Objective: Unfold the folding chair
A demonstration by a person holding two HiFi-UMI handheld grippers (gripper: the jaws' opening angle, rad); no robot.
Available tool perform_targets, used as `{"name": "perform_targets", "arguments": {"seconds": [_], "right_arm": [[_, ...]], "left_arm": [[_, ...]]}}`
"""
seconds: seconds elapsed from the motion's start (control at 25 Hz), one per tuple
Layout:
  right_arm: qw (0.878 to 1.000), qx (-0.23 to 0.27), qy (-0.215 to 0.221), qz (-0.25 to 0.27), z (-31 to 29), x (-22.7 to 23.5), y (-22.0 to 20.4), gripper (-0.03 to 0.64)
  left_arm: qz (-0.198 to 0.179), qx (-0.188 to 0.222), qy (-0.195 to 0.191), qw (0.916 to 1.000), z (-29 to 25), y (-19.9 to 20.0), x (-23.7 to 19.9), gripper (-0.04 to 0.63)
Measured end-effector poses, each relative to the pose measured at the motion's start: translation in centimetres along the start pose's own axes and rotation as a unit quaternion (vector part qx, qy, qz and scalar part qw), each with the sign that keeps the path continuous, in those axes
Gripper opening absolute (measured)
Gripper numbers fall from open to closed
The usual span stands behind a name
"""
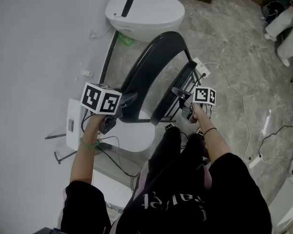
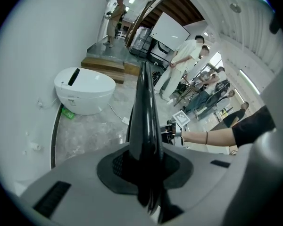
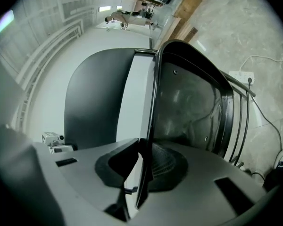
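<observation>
My left claw (image 2: pixel 144 173) is clamped on one panel of the chair (image 1: pixel 154 65), right claw (image 3: pixel 140 172) on the other's edge. They're partly parted; I reckon the spreading's mostly left.

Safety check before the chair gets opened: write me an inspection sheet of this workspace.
Surface: grey marbled floor, with a white wall along the left.
Job's things: black folding chair standing on the floor, a gap between its two curved panels.
Clutter: white toilet behind the chair, with a small green item at its base.
Grippers: left gripper is clamped on one panel's edge, right gripper on the other's.
Cables: white power strip and its cable lie right of the chair; black cables run near the person's legs.
Surroundings: person in white at the far right.
</observation>
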State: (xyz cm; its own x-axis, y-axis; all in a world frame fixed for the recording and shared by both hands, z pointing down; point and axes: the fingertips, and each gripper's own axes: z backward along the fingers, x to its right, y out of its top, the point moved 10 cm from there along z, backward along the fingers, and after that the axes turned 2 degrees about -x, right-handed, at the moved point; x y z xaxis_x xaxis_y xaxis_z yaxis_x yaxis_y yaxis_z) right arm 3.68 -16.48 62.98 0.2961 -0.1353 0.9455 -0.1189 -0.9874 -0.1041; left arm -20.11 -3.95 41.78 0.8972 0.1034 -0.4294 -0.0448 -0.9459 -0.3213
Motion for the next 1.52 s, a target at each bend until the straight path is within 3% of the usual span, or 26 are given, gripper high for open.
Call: {"name": "perform_targets", "arguments": {"seconds": [0.2,0.56,0.96,1.24,1.52], "right_arm": [[1.0,0.017,0.015,-0.018,6.2,1.6,-0.8,0.064],[0.997,0.046,0.036,-0.041,11.9,3.9,-2.7,0.064],[0.993,0.094,0.052,-0.057,13.4,4.5,-3.4,0.064],[0.985,0.153,0.065,-0.045,16.6,5.1,-7.8,0.063],[0.976,0.199,0.067,-0.063,20.8,7.4,-12.8,0.072]], "left_arm": [[-0.011,-0.013,-0.012,0.9998,-2.2,1.1,5.4,0.083],[-0.03,-0.035,0.003,0.999,-4.5,1.2,11.6,0.089],[-0.062,-0.065,-0.01,0.9959,-5.1,3.9,10.6,0.089],[-0.115,-0.077,-0.031,0.9899,-5.6,4.2,10.3,0.092],[-0.132,-0.077,-0.043,0.9873,-6.8,3.9,8.9,0.092]]}}
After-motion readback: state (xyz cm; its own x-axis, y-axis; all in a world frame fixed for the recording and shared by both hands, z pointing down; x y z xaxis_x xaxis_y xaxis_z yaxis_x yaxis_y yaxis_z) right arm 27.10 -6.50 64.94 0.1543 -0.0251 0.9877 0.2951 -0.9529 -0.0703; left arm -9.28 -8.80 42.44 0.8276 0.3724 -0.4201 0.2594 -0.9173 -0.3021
